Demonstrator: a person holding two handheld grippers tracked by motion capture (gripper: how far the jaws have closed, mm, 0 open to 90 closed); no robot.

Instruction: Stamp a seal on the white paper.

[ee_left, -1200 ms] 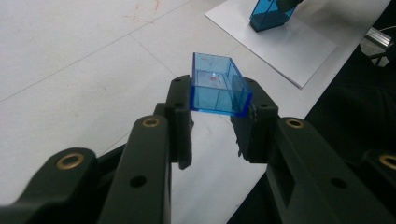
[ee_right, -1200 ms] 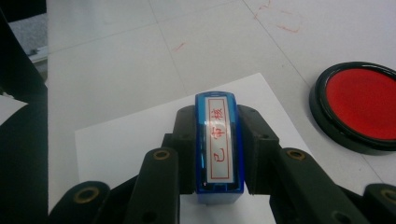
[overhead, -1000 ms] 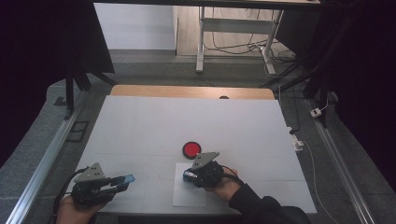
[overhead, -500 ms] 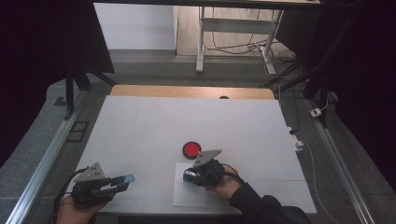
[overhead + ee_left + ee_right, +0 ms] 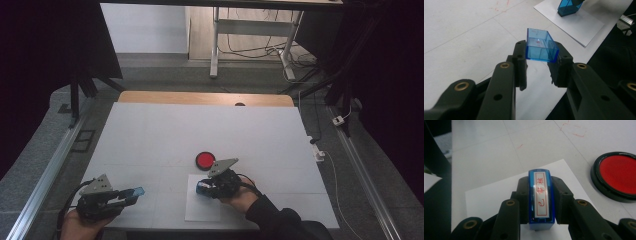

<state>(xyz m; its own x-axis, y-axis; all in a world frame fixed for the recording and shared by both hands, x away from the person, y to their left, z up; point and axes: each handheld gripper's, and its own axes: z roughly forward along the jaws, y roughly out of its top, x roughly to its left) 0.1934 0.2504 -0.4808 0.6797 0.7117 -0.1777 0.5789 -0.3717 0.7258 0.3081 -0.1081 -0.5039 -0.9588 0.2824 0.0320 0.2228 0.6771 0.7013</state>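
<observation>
Almost nothing has shifted in the last second: the right claw [image 5: 204, 189] stays clenched on the blue stamp [image 5: 541, 197], poised over the paper [image 5: 202, 210] beside the red ink pad [image 5: 204, 160]. The left claw [image 5: 537, 63] keeps grasping the cap [image 5: 540, 46], so stamping looks imminent.

1. I'm looking at what reads as a lab or recording workspace: a white table [image 5: 200, 135] ringed by dark curtains [image 5: 45, 60].
2. Aluminium rails [image 5: 47, 170] flank the table on grey carpet.
3. Loose cables [image 5: 250, 47] run under a metal-legged bench [image 5: 250, 25] beyond.
</observation>
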